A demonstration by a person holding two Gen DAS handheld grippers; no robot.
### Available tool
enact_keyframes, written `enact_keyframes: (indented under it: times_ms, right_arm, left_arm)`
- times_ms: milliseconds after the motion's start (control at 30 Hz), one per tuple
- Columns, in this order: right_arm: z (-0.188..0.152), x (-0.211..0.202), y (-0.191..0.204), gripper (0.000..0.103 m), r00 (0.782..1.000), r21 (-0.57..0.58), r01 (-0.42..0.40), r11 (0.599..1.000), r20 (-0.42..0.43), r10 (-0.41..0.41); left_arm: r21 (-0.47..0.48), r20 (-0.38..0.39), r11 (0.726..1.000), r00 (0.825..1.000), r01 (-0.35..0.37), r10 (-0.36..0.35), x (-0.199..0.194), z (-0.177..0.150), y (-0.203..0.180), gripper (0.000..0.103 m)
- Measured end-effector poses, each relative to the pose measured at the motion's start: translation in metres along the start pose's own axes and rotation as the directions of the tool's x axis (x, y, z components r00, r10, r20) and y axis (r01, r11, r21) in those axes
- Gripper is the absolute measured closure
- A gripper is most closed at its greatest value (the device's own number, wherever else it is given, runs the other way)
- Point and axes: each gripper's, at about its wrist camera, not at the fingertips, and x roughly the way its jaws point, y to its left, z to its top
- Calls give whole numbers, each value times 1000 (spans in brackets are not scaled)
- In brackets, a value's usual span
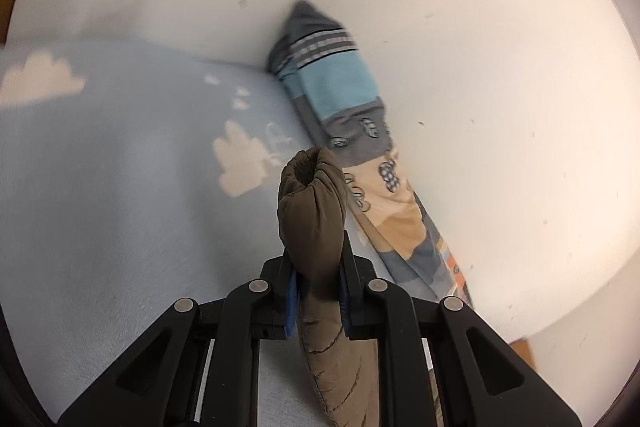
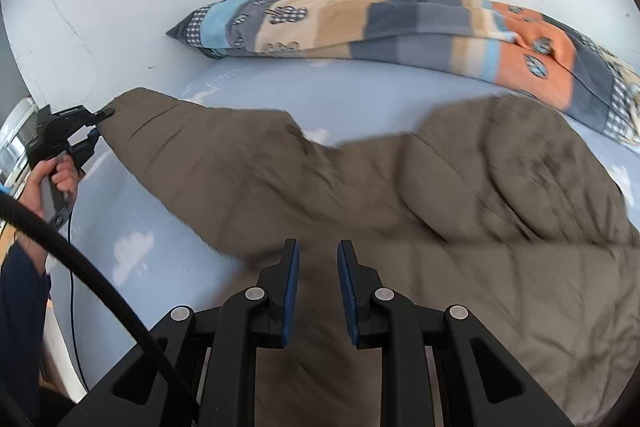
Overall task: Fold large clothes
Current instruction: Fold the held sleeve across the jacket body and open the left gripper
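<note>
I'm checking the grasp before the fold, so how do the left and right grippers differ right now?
The left gripper is shut on the brown jacket's sleeve cuff, lifting it; the right gripper is open, holding nothing. The left sits at the sleeve's far end, the right over the brown jacket body. Both have black fingers with blue pads.

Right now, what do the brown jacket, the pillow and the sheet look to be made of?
Jacket: matte quilted fabric, likely padded synthetic; stitched channels puff between seams, and the sleeve bulges in the left gripper. Pillow: soft woven-looking cover, probably cotton, printed in patchwork blocks; no sheen. Sheet: pale blue cloth with white clouds, slightly fuzzy, perhaps jersey or flannel; blur leaves it open.
</note>
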Motion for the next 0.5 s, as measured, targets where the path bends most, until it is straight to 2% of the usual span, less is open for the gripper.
enact_keyframes:
  times_ms: [67,167,300,333,433,500]
  right_arm:
    - [9,23,21,82,999,-52,24,998,-23,-26]
    - [16,62,49,82,992,-155,109,982,-51,-118]
    - [12,112,74,82,969,-243,164,956,-140,-202]
    - [6,125,82,83,957,-291,182,939,-168,-237]
    - [-5,141,90,85,939,-337,222,915,-178,-293]
    - [-9,142,97,85,930,-398,246,884,-162,-331]
  left_arm:
    - [34,0,999,1000,12,-12,-3,1,-9,88]
    - [75,3,995,998,58,-58,-10,3,-19,88]
    - [141,-34,978,988,154,-151,-14,2,-42,88]
    - [168,-41,972,987,163,-158,-14,-2,-51,88]
    - [245,-67,949,980,196,-185,-14,-15,-82,88]
    - [281,-81,935,976,217,-202,-19,-24,-100,88]
